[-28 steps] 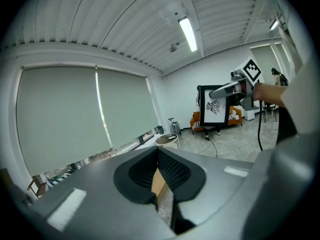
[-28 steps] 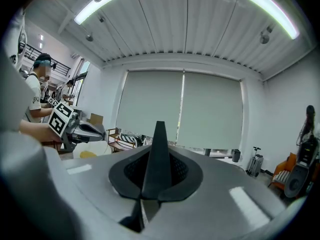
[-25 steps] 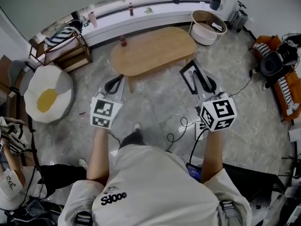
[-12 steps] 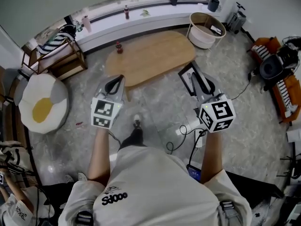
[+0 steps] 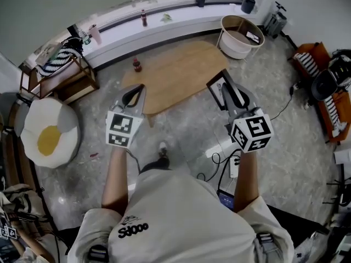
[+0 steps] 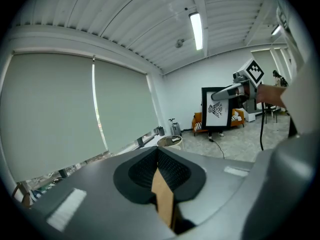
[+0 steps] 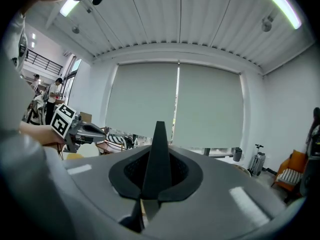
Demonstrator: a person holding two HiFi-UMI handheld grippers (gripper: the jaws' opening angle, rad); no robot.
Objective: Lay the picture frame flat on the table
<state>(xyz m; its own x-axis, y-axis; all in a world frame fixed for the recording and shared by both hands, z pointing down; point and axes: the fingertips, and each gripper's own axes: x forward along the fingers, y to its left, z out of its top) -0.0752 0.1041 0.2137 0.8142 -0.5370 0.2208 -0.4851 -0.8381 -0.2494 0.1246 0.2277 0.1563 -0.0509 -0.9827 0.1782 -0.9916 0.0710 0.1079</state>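
The picture frame [image 5: 217, 93], black-edged around a white print, hangs upright in the air off the wooden table's [image 5: 175, 70] right near edge. My right gripper [image 5: 227, 90] is shut on its side. In the right gripper view the frame [image 7: 159, 149] stands edge-on between the pads. The left gripper view shows the frame [image 6: 218, 111] face-on, held from above. My left gripper [image 5: 135, 94] hovers over the table's near left edge with nothing in it. Its jaws [image 6: 161, 184] stand a narrow gap apart, with tan wood showing through.
A small red bottle [image 5: 137, 64] stands on the table's far left end. A round basket table [image 5: 241, 33] sits behind right, a wooden rack [image 5: 60, 75] and an egg-shaped cushion [image 5: 49, 137] at left. Cables and a power strip [image 5: 222, 147] lie on the floor by my feet.
The person has stepped toward the table, so both grippers now sit closer to its near edge. The right gripper still holds the frame upright.
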